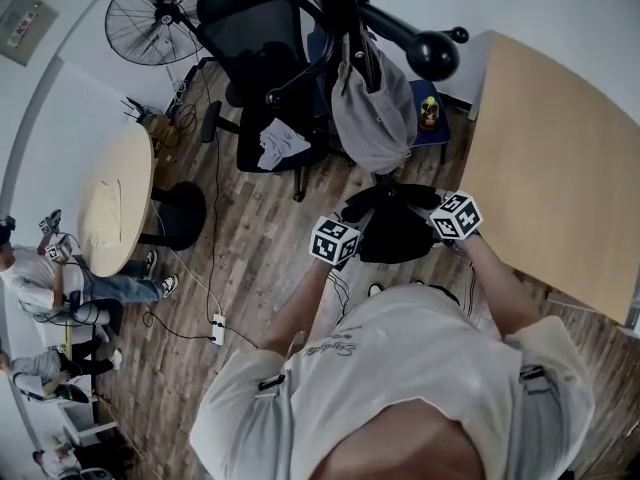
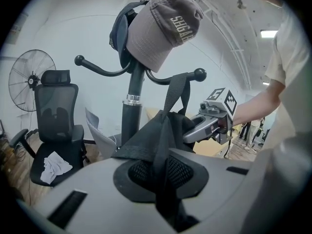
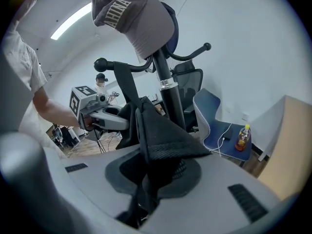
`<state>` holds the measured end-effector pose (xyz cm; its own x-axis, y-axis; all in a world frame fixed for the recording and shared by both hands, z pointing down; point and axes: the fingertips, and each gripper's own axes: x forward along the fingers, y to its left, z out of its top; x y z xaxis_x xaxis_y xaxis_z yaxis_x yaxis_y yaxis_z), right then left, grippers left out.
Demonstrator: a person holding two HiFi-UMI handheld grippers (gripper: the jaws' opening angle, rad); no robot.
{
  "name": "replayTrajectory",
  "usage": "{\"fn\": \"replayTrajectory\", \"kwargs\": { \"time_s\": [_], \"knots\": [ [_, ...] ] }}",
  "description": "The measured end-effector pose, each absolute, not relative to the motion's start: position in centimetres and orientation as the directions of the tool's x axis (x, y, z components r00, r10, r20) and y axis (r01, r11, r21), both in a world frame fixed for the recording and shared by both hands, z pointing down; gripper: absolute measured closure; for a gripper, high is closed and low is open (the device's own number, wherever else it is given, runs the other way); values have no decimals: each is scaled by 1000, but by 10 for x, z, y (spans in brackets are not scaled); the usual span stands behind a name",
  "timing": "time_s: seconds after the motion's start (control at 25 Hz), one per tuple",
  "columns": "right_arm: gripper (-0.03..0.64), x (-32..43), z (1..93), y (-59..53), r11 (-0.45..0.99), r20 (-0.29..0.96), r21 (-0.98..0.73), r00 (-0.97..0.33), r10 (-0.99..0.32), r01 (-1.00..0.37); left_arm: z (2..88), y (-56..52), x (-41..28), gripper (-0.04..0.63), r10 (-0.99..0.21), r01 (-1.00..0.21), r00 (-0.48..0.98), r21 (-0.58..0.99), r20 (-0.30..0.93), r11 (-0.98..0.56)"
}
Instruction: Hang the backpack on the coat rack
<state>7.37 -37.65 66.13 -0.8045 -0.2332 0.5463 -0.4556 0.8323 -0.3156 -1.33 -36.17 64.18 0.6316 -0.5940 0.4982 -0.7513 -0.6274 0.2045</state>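
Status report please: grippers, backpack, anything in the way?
Both shut on backpack: left gripper, right gripper. Its strap reaches coat rack arm. Rack top holds grey cap.

The backpack [image 1: 395,230] hangs between the left gripper [image 1: 352,236] on its left and the right gripper [image 1: 437,224] on its right, with fabric in both jaws, just before the rack [image 1: 345,8]. A cap [image 2: 161,28] sits on top of the rack. Behind the rack stands a chair [image 1: 255,38] with a cloth [image 1: 280,143] on it, and a fan [image 1: 150,16] stands to the chair's left. A bottle [image 1: 429,111] stands on a second chair [image 1: 440,133] right of the rack. A desk [image 1: 560,158] lies at the right, a round table [image 1: 120,193] at the far left, and a power strip [image 1: 218,328] on the floor [image 1: 260,258] near the table.
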Motion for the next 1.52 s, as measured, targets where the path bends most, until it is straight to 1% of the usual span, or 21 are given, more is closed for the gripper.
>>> {"fn": "replayTrajectory", "kwargs": {
  "time_s": [0.2,0.44,0.56,0.72,0.92,1.04,1.12,1.2,1.28,1.4,1.52],
  "knots": [
    [560,72,670,-391,847,545,-323,-815,-198,-423,649,-377,-14,543,-605,-755,625,186,492,-629],
    [536,68,672,-398,847,547,-306,-808,-217,-434,652,-382,-18,528,-614,-764,613,174,496,-622],
    [495,70,674,-401,833,548,-295,-797,-254,-468,652,-381,-20,522,-623,-772,604,171,497,-613],
    [442,81,668,-400,800,533,-262,-772,-347,-540,648,-376,-23,512,-637,-785,587,159,500,-599],
    [440,98,647,-392,762,479,-239,-756,-446,-601,641,-366,-33,485,-665,-813,551,142,504,-565],
    [453,109,631,-382,744,453,-194,-731,-510,-639,632,-357,-41,485,-697,-840,516,133,498,-527],
    [523,114,617,-373,736,423,-168,-722,-547,-656,625,-347,-48,488,-723,-860,488,125,489,-495],
    [545,116,603,-363,729,387,-167,-724,-571,-664,616,-337,-54,509,-750,-876,465,125,469,-465],
    [614,118,591,-353,725,353,-175,-730,-586,-666,602,-327,-56,554,-773,-880,467,139,430,-454],
    [623,119,573,-334,731,312,-188,-746,-588,-656,580,-316,-50,572,-786,-874,483,150,386,-463],
    [623,119,554,-318,753,292,-171,-762,-578,-636,548,-309,-37,575,-794,-856,517,175,321,-487]
  ]
}}
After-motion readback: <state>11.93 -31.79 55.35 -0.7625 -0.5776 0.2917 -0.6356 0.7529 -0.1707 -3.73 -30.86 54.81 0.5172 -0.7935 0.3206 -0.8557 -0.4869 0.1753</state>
